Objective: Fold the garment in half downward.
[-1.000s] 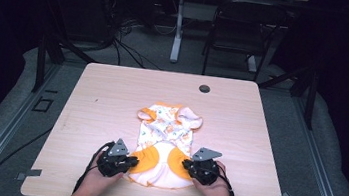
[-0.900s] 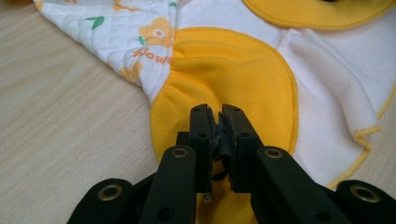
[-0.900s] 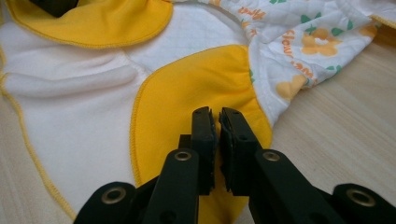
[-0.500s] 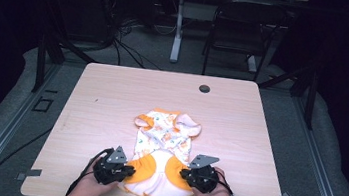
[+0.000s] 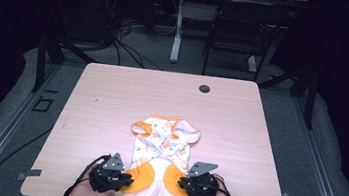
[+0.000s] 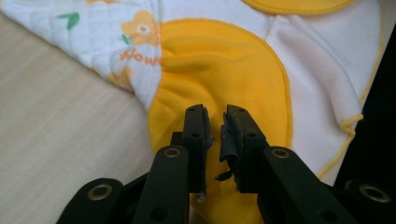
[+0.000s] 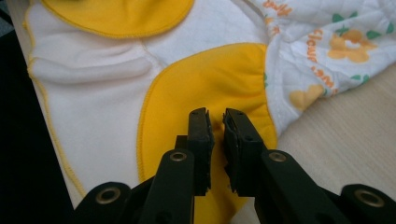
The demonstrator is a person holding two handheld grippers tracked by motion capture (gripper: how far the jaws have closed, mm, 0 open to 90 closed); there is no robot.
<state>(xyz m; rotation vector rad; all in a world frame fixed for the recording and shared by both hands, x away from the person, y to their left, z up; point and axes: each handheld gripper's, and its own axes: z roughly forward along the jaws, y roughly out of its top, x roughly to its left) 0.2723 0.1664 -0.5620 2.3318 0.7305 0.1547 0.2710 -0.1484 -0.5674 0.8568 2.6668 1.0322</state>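
The small baby garment (image 5: 159, 169), white with flower print and two orange patches, lies flat at the near edge of the wooden surface (image 5: 111, 100), its orange end nearest to the person. The left gripper (image 6: 215, 130) hovers over the left orange patch and the right gripper (image 7: 217, 128) over the right one. Both pairs of jaws have just been opening and now stand slightly apart, with a narrow gap and no cloth pinched between them

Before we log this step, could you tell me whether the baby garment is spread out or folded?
Spread out: the baby garment lies open and flat on the table, sleeves splayed, no layer doubled over.
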